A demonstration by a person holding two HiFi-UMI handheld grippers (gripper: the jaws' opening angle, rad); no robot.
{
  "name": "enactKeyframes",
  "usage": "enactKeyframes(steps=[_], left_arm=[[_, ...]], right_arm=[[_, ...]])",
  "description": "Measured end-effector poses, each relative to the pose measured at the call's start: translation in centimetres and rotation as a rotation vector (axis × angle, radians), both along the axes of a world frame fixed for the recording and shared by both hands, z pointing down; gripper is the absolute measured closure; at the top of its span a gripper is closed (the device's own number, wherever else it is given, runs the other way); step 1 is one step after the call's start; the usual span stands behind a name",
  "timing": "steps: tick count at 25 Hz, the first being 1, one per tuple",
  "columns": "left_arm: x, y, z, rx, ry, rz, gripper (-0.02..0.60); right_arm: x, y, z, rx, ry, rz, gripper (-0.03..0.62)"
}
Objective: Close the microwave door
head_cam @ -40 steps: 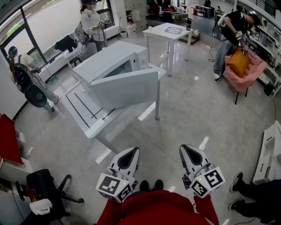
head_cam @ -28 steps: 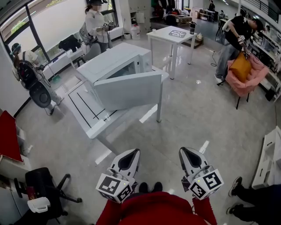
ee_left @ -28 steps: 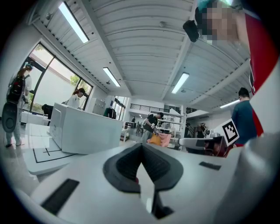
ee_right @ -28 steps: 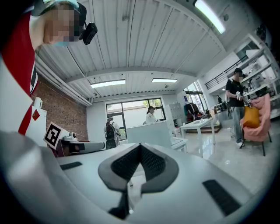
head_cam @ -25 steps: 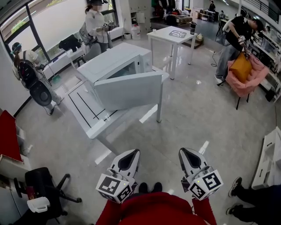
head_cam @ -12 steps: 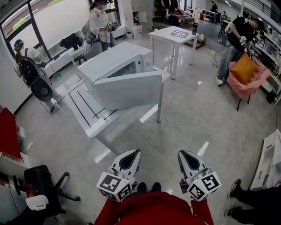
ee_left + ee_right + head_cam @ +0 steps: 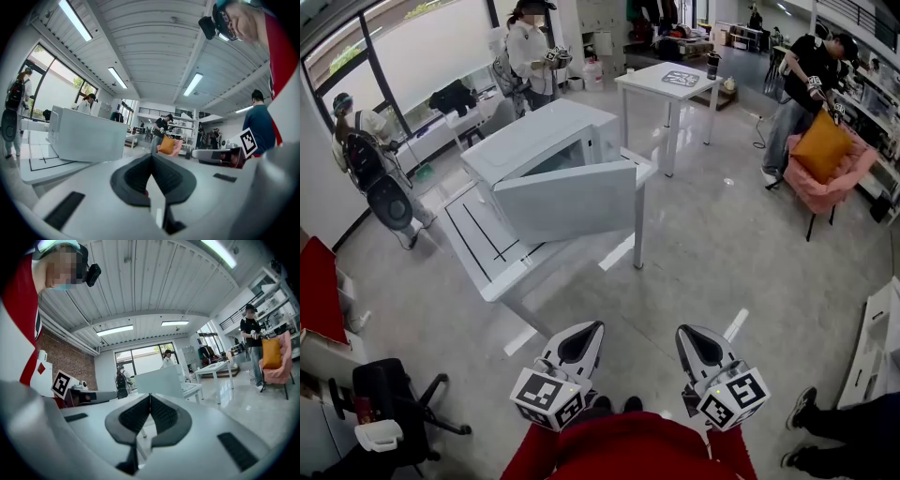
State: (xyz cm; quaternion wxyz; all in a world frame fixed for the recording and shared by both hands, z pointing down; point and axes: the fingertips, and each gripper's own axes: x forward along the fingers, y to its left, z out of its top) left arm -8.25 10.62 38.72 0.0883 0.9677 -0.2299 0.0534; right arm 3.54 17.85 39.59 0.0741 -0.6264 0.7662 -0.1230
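Note:
The white microwave (image 7: 546, 141) stands on a white table (image 7: 492, 267) some way ahead of me, at upper left in the head view. Its door (image 7: 567, 201) hangs wide open, swung out over the table's front edge. My left gripper (image 7: 594, 325) and right gripper (image 7: 680, 330) are side by side low in the head view, close to my red sleeves and far short of the table. Both have their jaws shut with nothing between them. The left gripper view shows the left gripper (image 7: 151, 155) with the microwave (image 7: 86, 138) at its left. In the right gripper view, the right gripper (image 7: 150, 395) points roughly at the open door (image 7: 158, 380).
Bare glossy floor lies between me and the table. A second white table (image 7: 667, 81) stands behind. People stand near the windows (image 7: 531, 52), at left (image 7: 367, 171) and by a pink chair (image 7: 818, 141). A black office chair (image 7: 394, 403) is at lower left, white furniture (image 7: 881, 328) at right.
The microwave and table have drifted slightly left in the head view, and both grippers sit a little lower. The person in white at the back has walked right. Both jaws stay shut.

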Motion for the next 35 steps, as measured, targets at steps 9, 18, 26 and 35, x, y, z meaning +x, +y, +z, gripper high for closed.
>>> enactKeyframes(steps=[9, 18, 26, 35], left_arm=[[0.0, -0.2, -0.4, 0.016, -0.005, -0.053, 0.572], [-0.3, -1.6, -1.7, 0.055, 0.007, -0.119, 0.572], [0.0, -4.2, -1.8, 0.064, 0.017, -0.143, 0.572], [0.9, -9.9, -1.0, 0.067, 0.006, -0.155, 0.572]], right_arm=[[0.2, -0.3, -0.2, 0.007, 0.008, -0.049, 0.58], [0.1, -2.0, -1.1, 0.024, 0.051, -0.085, 0.58], [0.5, -4.4, -1.3, 0.025, 0.058, -0.088, 0.58], [1.5, -9.4, -0.3, -0.005, 0.058, -0.083, 0.58]])
